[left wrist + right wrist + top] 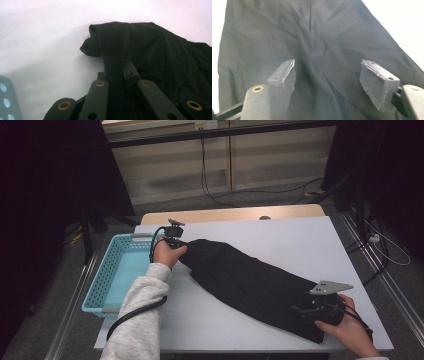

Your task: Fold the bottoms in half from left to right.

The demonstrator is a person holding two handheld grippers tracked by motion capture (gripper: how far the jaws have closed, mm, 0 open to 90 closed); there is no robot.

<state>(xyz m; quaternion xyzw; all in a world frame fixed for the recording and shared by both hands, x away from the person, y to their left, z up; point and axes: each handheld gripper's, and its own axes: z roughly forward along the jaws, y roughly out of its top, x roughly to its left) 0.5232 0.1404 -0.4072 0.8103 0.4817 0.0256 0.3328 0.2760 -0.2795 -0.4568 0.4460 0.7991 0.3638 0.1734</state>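
A black garment lies slantwise across the white table. The left gripper pinches its far end beside a blue basket — the right gripper rests on the near end, jaws apart.

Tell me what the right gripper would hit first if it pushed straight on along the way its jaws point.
Most likely the black garment. In the right gripper view the right gripper has its jaws open over the dark cloth, which spreads straight ahead of them. Depth is hard to judge, so the jaws may already be touching it.
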